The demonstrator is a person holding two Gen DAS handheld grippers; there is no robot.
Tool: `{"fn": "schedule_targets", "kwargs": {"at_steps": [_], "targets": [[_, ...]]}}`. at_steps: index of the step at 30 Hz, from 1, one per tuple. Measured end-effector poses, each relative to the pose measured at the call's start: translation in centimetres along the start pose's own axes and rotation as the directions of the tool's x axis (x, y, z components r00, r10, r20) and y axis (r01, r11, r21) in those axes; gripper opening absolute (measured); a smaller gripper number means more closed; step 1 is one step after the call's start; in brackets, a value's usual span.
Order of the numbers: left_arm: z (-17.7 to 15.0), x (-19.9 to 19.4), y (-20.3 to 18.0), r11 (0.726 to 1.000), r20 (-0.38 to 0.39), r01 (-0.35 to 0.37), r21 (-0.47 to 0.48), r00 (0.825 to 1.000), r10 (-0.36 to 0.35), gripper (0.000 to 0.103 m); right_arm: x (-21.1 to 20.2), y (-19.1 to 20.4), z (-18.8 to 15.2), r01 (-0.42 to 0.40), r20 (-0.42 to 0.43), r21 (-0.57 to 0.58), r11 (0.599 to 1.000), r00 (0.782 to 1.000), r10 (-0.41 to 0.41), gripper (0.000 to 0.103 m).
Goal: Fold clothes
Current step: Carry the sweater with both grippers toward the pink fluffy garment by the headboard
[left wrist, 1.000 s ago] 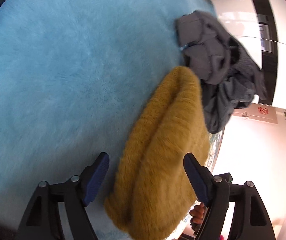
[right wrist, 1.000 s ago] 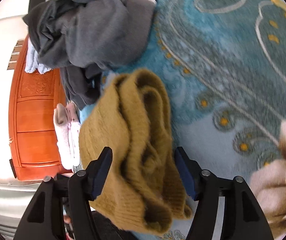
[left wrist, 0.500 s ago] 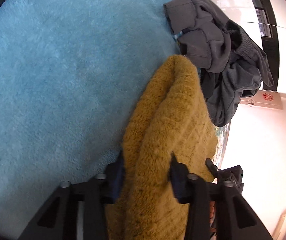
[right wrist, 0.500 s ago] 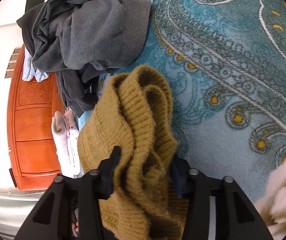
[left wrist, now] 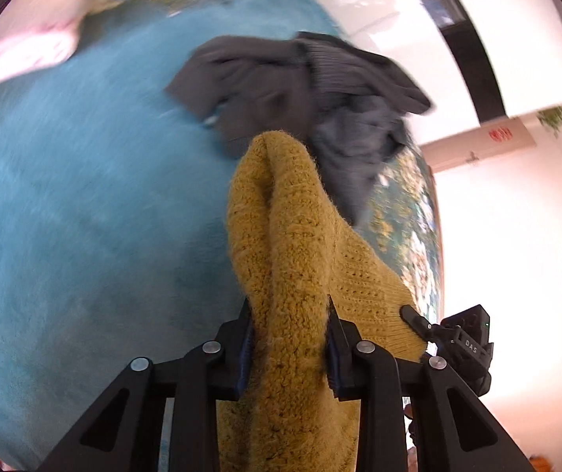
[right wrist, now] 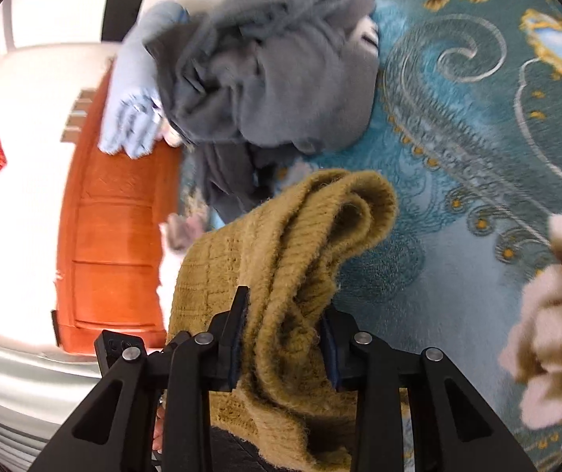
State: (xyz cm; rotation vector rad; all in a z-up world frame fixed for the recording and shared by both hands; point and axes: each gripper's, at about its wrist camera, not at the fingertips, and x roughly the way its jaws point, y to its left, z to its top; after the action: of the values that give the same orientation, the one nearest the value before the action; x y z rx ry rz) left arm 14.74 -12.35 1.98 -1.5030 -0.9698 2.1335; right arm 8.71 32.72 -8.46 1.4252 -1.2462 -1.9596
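Left gripper [left wrist: 288, 324] clenched on a bunched fold of the mustard sweater [left wrist: 281, 228], which rises through the centre of the frame over a teal rug [left wrist: 64, 196] — a grey clothes heap [left wrist: 300, 90] lies just beyond, top centre. Right gripper [right wrist: 283, 326] likewise pinches the sweater [right wrist: 293, 236] at lower centre; an orange cabinet [right wrist: 111, 236] stands at left, the heap [right wrist: 273, 78] above — patterned rug [right wrist: 477, 157] at right.
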Motion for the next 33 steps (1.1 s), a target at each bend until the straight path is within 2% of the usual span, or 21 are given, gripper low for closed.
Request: {"fn": "schedule_targets", "kwargs": {"at_steps": [4,8,12,14,20,27,33], "targets": [[-0.1,-0.8,-3.4,0.997,0.006,0.024,0.075,1.000,-0.024,0.031,-3.7,1.1,-0.6,-0.025,0.057,-0.030,0.999,0.998,0.027,0.034],[-0.2,-2.2,-4.5,0.995,0.030,0.051,0.088,0.998,-0.053,0.031,-5.5,3.0,-0.7,-0.047,0.079,-0.072,0.996,0.996,0.053,0.034],[0.7,-4.2,-3.8,0.996,0.073,0.066,0.056,0.995,-0.070,0.031,-4.4,6.3,-0.1,-0.060,0.060,-0.113,0.992,0.996,0.068,0.034],[1.5,-7.1,-2.1,0.998,0.115,0.056,0.031,0.992,-0.059,0.031,-3.1,8.5,0.2,-0.078,0.039,-0.139,0.987,0.996,0.084,0.034],[4.1,-15.6,2.9,0.998,0.240,0.031,-0.048,0.971,-0.018,0.031,5.3,16.9,0.5,-0.144,-0.098,-0.207,0.968,0.987,0.126,0.034],[7.1,-25.3,8.9,0.990,0.375,0.014,-0.143,0.926,0.041,0.031,18.7,27.9,0.2,-0.220,-0.271,-0.269,0.938,0.951,0.146,0.034],[10.4,-28.0,15.7,0.972,0.415,0.012,-0.235,0.905,0.089,0.031,29.3,35.0,-0.7,-0.244,-0.378,-0.326,0.913,0.919,0.111,0.034]]}}
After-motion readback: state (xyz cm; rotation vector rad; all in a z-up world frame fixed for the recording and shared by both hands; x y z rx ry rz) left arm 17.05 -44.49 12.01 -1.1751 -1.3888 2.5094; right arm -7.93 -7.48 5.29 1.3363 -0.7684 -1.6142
